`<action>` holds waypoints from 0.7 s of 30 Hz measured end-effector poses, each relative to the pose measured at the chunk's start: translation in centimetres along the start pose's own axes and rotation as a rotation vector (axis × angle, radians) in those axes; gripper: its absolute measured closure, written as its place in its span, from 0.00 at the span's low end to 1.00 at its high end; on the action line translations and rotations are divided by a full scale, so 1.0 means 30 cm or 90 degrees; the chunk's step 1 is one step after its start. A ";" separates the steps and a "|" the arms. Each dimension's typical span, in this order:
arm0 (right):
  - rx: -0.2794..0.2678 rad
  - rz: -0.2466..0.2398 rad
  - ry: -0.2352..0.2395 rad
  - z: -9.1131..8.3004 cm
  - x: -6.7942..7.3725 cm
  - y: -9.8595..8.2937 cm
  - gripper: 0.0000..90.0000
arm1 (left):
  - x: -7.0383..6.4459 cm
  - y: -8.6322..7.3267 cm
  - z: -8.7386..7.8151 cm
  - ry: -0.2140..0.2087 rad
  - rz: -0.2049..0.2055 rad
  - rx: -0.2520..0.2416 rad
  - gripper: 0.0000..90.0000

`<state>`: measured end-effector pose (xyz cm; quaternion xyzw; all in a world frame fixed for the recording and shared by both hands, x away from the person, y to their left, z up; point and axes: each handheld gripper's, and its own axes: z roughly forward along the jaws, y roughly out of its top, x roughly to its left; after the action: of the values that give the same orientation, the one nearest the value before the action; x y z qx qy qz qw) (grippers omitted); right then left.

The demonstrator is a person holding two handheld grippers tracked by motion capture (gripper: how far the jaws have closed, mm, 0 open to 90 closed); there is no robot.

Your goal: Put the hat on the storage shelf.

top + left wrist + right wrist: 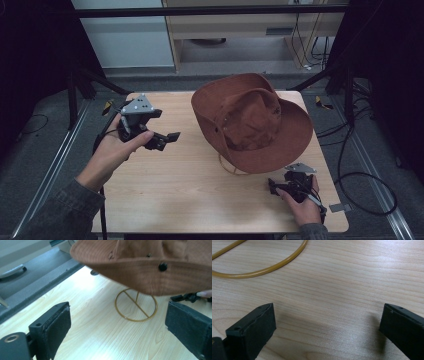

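Left hand-held gripper [167, 140] and right hand-held gripper [274, 186] both gape, holding nothing; the left gripper view reveals a wire stand [136, 305] under the hat [250, 120], on the worktop [190, 190].

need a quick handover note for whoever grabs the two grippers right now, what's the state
Left gripper: jaws open, empty, held above the left part of the light wooden table, pointing toward the hat.
Right gripper: jaws open, empty, low over the table near its front right corner, just in front of the hat brim.
Brown wide-brimmed fabric hat: perched tilted on a thin gold wire stand with a ring base, back right part of the table.
Done: nothing gripped so far.
Left: likely close in on the brim with both grippers and lift the hat off the stand.
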<state>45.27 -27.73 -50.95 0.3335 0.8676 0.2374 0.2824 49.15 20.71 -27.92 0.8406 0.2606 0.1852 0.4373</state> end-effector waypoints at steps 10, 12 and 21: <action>0.002 0.000 0.000 -0.001 0.000 0.000 0.01 | -0.001 -0.166 0.049 0.024 -0.018 0.011 0.07; 0.001 -0.001 0.001 -0.001 0.000 0.000 0.01 | 0.003 -0.202 0.069 0.023 -0.022 0.020 0.07; 0.001 -0.001 0.001 -0.001 0.000 0.000 0.01 | 0.024 -0.353 0.154 0.020 -0.068 0.038 0.07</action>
<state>45.26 -27.75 -50.93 0.3330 0.8683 0.2367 0.2813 49.29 23.30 -39.21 0.8351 0.3174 0.1670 0.4170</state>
